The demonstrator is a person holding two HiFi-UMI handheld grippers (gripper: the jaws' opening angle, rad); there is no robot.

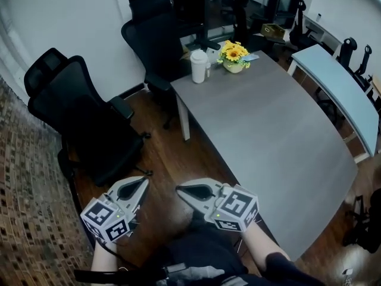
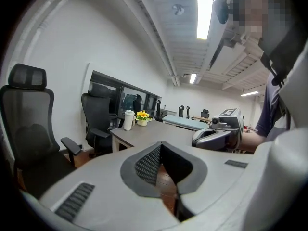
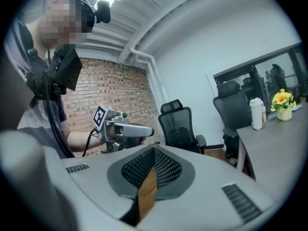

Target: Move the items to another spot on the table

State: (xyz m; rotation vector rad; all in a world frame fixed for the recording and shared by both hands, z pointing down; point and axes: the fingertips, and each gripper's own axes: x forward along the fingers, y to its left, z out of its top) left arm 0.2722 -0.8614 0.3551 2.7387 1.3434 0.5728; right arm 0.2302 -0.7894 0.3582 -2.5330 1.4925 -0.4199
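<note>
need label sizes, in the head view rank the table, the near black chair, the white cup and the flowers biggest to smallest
1. table
2. near black chair
3. flowers and white cup: too alike to rank

Black mesh office chairs (image 1: 77, 109) flank a grey table (image 1: 280, 142) on dark wood flooring (image 1: 199, 159); a white wall (image 1: 71, 16), a seemingly brick wall (image 3: 108, 83), ceiling strip lights (image 2: 204, 8) overhead.

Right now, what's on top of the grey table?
At its far corner stand a white lidded cup and a pot of yellow flowers, close together on the grey table. A small item sits between them, partly hidden by the cup; I can't identify it.
</note>
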